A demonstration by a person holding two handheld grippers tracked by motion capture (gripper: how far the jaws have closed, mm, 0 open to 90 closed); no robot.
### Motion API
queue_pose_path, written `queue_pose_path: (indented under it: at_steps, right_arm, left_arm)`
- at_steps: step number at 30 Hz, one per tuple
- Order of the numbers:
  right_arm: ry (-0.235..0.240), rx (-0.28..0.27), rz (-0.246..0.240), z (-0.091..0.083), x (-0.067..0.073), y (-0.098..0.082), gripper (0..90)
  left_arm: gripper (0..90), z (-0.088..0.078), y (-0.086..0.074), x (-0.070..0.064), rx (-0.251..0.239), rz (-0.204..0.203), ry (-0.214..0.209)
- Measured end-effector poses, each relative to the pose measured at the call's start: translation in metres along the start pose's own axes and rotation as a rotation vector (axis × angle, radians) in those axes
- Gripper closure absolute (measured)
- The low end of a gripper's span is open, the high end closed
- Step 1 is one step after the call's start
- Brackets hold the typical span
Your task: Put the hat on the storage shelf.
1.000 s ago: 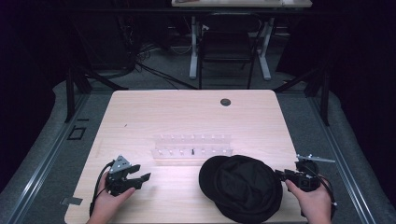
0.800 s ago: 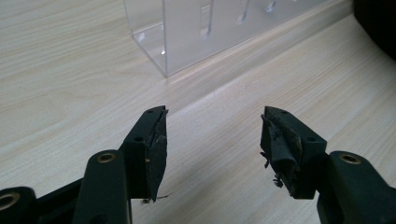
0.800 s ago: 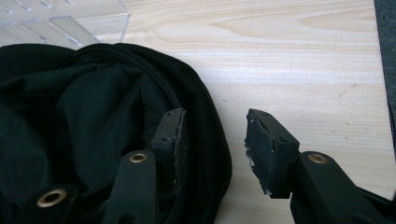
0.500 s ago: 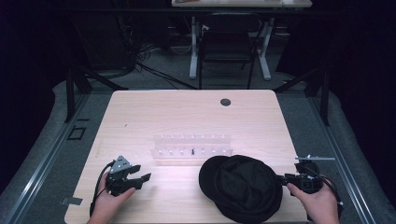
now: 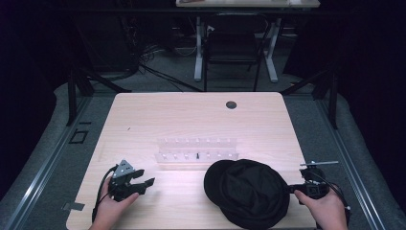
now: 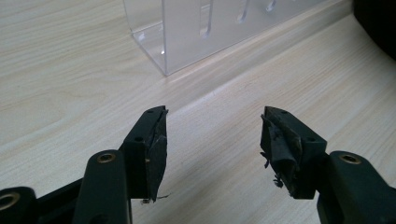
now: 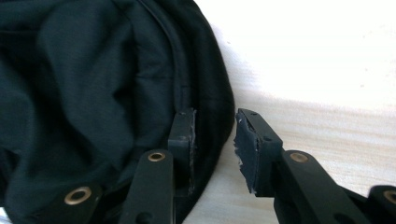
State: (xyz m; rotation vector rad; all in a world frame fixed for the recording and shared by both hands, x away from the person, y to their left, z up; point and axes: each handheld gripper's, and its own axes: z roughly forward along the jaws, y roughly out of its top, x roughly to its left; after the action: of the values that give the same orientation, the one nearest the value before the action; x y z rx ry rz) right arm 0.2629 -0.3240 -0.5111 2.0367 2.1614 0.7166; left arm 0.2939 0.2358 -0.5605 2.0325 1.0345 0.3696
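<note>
A black cap point(image 5: 249, 191) lies on the near right of the wooden table point(image 5: 191, 120). My right gripper point(image 5: 291, 189) reaches in at the cap's right rim. In the right gripper view the cap point(image 7: 93, 84) fills the left side. The right gripper point(image 7: 215, 116) straddles its edge: one jaw lies over the fabric, and the other stands off it above bare wood. Those jaws have just been closing with the rim between them, and the pads are not pressed together. My left gripper point(image 5: 146, 177) rests at the near left, and the left gripper point(image 6: 215, 114) is open with nothing between its fingers.
A clear acrylic rack point(image 5: 196, 149) with a row of slots stands mid-table, just behind the cap. Its corner point(image 6: 210, 28) is ahead of the left gripper. A dark round grommet point(image 5: 231, 104) sits at the far side. Beyond the table stand a chair point(image 5: 232, 48) and desk legs.
The right hand has shifted slightly toward the table's near edge at the cap's right rim. The left gripper, the cap and the rack have kept still.
</note>
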Motion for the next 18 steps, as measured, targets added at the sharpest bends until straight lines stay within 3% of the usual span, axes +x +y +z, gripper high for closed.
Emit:
queue_pose_path:
  at_steps: [5,9,18]
  right_arm:
    - [0.029,0.031,0.014,0.005,-0.003,-0.001,78.1]
    - [0.023,0.048,-0.009,0.005,-0.002,0.004,85.8]
    - [-0.021,0.058,-0.029,0.007,-0.002,0.024,86.9]
  left_arm:
    - [41.5,0.0,0.0,0.0,0.0,0.0,0.001]
    - [41.6,0.001,0.0,0.0,0.002,0.0,0.002]
    - [41.6,0.001,0.0,0.0,0.002,-0.001,0.002]
